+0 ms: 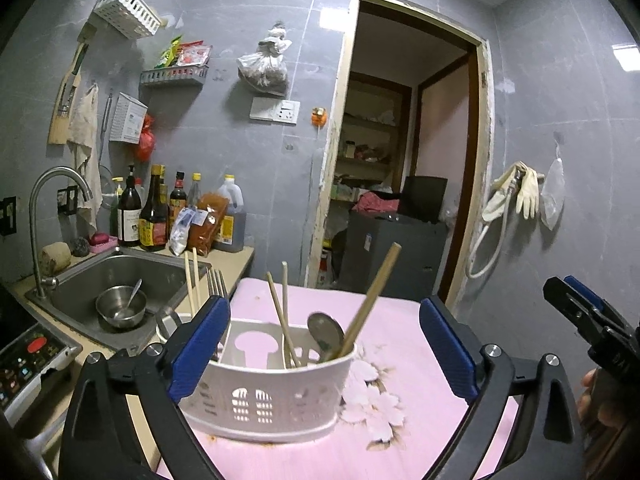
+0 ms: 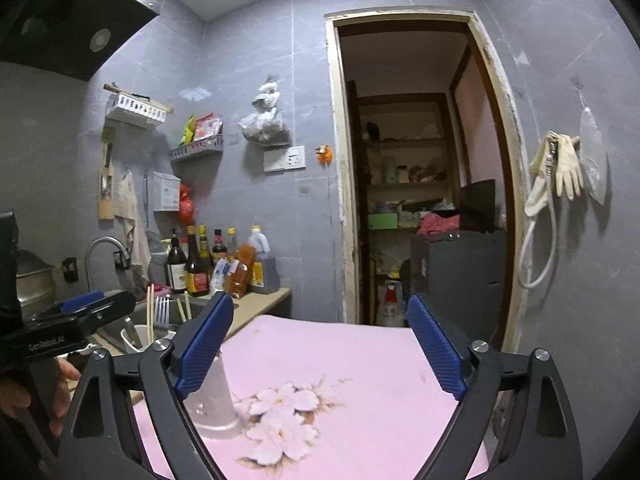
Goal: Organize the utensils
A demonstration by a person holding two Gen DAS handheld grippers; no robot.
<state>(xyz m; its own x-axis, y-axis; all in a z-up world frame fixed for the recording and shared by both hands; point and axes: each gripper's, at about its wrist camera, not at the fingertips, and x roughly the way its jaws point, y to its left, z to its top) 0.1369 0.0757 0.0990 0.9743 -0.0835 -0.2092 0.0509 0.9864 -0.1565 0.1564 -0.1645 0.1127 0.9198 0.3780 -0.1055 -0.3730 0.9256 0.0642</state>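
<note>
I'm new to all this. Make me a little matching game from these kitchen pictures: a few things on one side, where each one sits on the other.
Things:
1. white utensil holder
2. steel bowl
3. pale gloves
4. sauce bottles

Places:
A. in the sink
B. hanging on the wall right of the doorway
C. on the pink flowered mat
D. on the counter behind the sink

Pairs: 1-C, 2-A, 3-B, 4-D
</note>
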